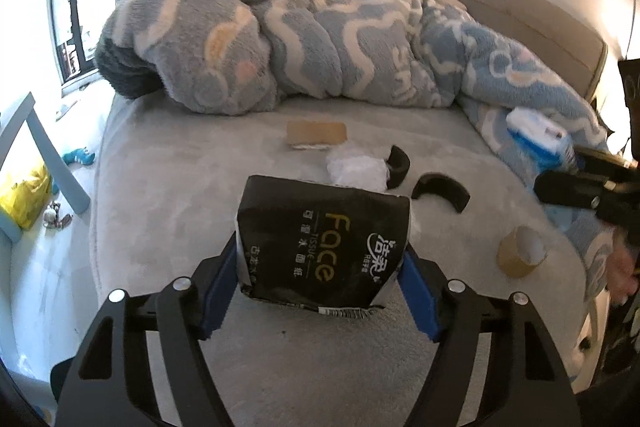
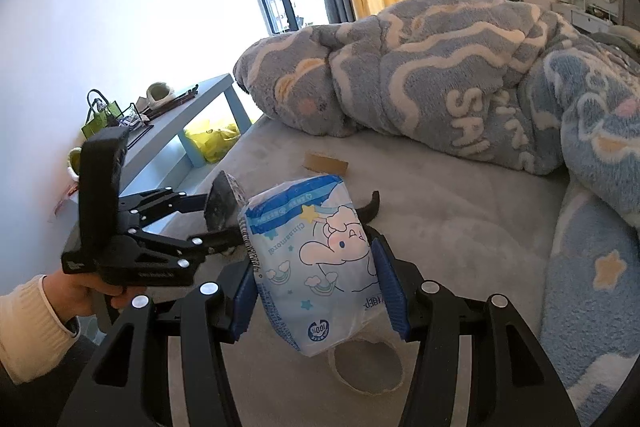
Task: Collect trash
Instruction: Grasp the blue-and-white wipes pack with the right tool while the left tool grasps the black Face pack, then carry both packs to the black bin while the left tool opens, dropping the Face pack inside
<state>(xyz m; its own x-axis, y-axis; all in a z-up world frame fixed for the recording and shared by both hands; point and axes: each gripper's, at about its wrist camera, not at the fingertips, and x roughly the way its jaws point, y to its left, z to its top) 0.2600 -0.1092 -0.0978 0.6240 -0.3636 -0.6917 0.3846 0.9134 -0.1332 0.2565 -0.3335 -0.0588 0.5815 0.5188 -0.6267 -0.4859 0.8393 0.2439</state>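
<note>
A black "Face" tissue pack [image 1: 324, 227] sits between the blue pads of my left gripper [image 1: 320, 253], which press on both its sides. In the right wrist view the left gripper [image 2: 218, 223] holds that pack [image 2: 224, 201] just above the grey bed [image 2: 440, 227]. My right gripper [image 2: 314, 259] is shut on a blue-and-white cartoon tissue pack [image 2: 312, 239], which shows at the right edge of the left wrist view [image 1: 536, 135]. On the bed lie a cardboard piece [image 1: 316, 135], crumpled white plastic [image 1: 358, 169], two black curved pieces [image 1: 440, 191] and a tape roll [image 1: 522, 251].
A bunched blue fleece blanket [image 1: 320, 39] covers the far and right side of the bed. To the left stand a light blue side table [image 2: 180, 115] and a yellow bag [image 1: 24, 199] on the floor. A hand in a cream sleeve [image 2: 28, 311] grips the left tool.
</note>
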